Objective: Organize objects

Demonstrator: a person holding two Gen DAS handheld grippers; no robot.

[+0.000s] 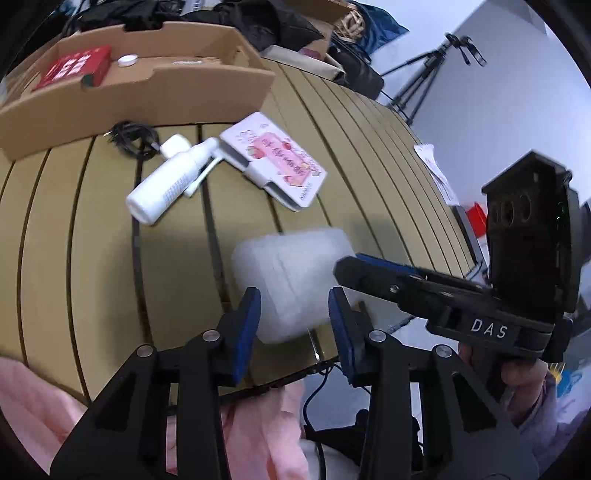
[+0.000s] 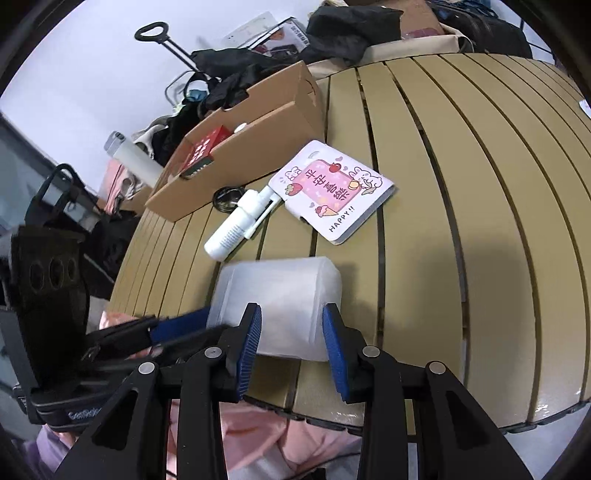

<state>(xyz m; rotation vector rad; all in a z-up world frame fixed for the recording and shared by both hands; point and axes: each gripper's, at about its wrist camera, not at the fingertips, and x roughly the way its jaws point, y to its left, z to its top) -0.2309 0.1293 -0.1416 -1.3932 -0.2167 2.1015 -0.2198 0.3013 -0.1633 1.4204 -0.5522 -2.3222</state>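
A translucent white plastic box (image 1: pixel 291 280) (image 2: pixel 280 302) lies near the front edge of the slatted tan table (image 1: pixel 92 258) (image 2: pixel 461 221). My left gripper (image 1: pixel 295 325) is open, its blue pads either side of the box's near end. My right gripper (image 2: pixel 291 339) is open around the same box from the other side; it also shows in the left wrist view (image 1: pixel 354 269). Behind lie a white spray bottle (image 1: pixel 166 181) (image 2: pixel 236 225) and a pink-and-white "HAPPY" card packet (image 1: pixel 277 158) (image 2: pixel 332 192). An open cardboard box (image 1: pixel 155 85) (image 2: pixel 243 147) holds a red packet (image 1: pixel 74 66) (image 2: pixel 203 147).
A coiled black cable (image 1: pixel 129 136) (image 2: pixel 225 195) lies by the cardboard box. Dark bags and clothes (image 1: pixel 280 26) (image 2: pixel 351 22) pile at the table's far edge. A tripod (image 1: pixel 424 74) stands to the right. Pink cloth (image 1: pixel 33 398) (image 2: pixel 251 435) lies below the table's front edge.
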